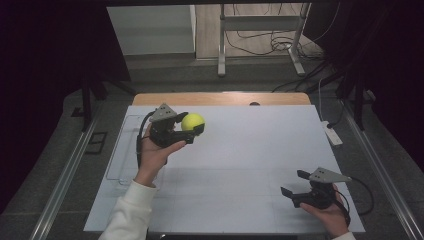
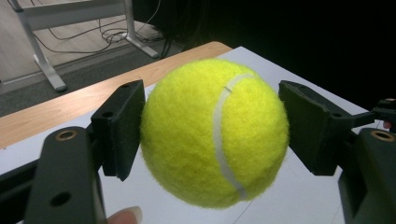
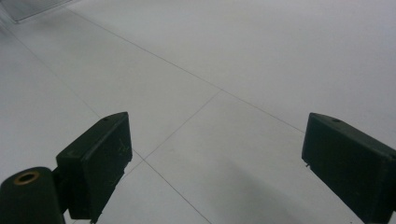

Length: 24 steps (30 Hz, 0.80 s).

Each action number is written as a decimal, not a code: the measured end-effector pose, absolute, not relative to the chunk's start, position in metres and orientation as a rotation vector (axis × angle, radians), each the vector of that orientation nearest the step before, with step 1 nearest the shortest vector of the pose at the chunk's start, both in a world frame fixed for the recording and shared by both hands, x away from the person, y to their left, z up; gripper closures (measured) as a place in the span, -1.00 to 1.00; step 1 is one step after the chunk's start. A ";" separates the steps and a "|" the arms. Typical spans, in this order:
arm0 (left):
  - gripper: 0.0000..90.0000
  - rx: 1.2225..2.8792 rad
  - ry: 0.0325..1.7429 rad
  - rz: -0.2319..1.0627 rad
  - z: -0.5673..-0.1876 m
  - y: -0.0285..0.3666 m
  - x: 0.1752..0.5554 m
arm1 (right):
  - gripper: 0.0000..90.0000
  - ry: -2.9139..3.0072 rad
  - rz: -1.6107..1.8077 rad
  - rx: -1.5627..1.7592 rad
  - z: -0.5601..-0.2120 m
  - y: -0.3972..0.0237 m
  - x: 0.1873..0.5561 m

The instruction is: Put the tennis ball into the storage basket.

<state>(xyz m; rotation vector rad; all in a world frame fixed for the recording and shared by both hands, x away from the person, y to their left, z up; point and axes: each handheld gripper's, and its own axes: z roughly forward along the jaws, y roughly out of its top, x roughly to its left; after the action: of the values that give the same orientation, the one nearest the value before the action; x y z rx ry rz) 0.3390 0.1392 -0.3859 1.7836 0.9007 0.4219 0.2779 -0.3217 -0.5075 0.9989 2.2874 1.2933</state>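
A yellow tennis ball (image 1: 192,121) (image 2: 212,133) with a white seam is held above the white board (image 1: 240,150), toward its back left. My left gripper (image 1: 193,127) (image 2: 212,130) is shut on it, both black pads pressed against the ball's sides. At the board's front right, my right gripper (image 1: 291,183) (image 3: 215,163) rests low in the person's hand. Its jaws stand wide apart with nothing between them, just bare white board (image 3: 233,70) ahead.
A clear shallow tray (image 1: 125,150) lies along the board's left edge. A wooden table edge (image 1: 220,98) shows behind the board. A white power strip (image 1: 331,134) sits off the right side. Metal frame legs and cables (image 1: 260,45) stand on the floor beyond.
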 end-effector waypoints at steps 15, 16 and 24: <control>-0.38 1.760 0.929 0.431 -0.385 0.149 0.341 | -0.80 2.288 1.292 0.995 -0.507 -0.322 0.278; -0.38 1.760 0.929 0.431 -0.385 0.149 0.341 | -0.80 2.288 1.292 0.995 -0.507 -0.322 0.278; -0.38 1.740 0.948 0.442 -0.384 0.157 0.342 | -0.80 2.289 1.291 0.993 -0.507 -0.322 0.278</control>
<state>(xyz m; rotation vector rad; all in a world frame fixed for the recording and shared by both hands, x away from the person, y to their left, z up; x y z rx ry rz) 0.3417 0.1572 -0.3835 1.7402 0.9478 0.4424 0.2779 -0.3218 -0.5074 0.9934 2.2886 1.2914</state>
